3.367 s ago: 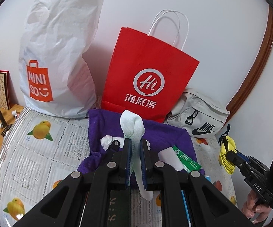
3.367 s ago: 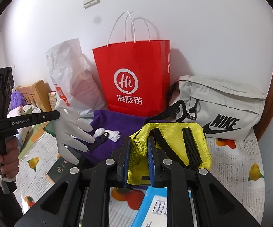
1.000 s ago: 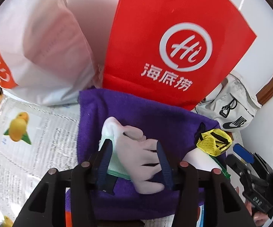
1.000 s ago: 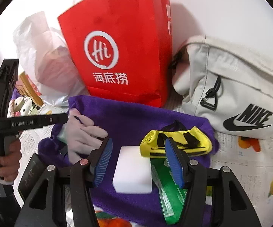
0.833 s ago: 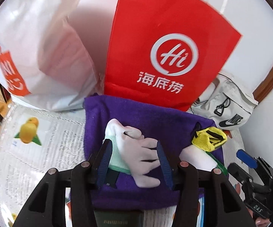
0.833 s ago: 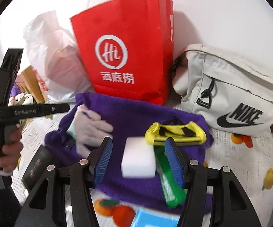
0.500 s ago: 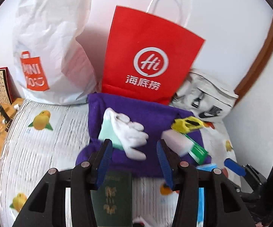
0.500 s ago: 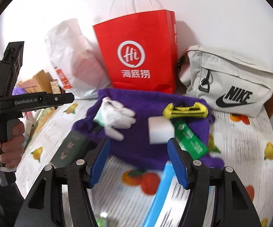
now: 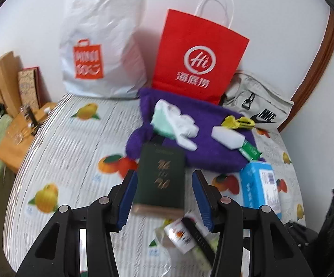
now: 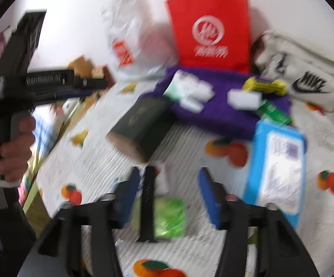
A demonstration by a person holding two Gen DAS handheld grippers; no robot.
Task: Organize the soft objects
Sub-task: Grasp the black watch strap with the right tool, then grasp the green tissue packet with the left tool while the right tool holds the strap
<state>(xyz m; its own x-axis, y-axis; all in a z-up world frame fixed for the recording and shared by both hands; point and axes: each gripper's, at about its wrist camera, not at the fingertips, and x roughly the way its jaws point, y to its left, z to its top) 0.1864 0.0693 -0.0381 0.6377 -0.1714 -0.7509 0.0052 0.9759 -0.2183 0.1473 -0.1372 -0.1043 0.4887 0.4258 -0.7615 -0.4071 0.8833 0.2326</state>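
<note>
Both claws spread and empty, left claw [image 9: 163,198] and right claw [image 10: 169,196] short of the purple towel [image 9: 213,138], where the limp, light white glove [image 9: 178,124] lies, best pinched at its mint cuff

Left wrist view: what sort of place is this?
Probably a bedroom: a fruit-print bed sheet against a white wall, a wooden bedside stand at the left, and shopping bags, one a red paper bag.

Left hand-held gripper [image 9: 163,196] agape — right hand-held gripper [image 10: 169,191] just narrowing, empty.
</note>
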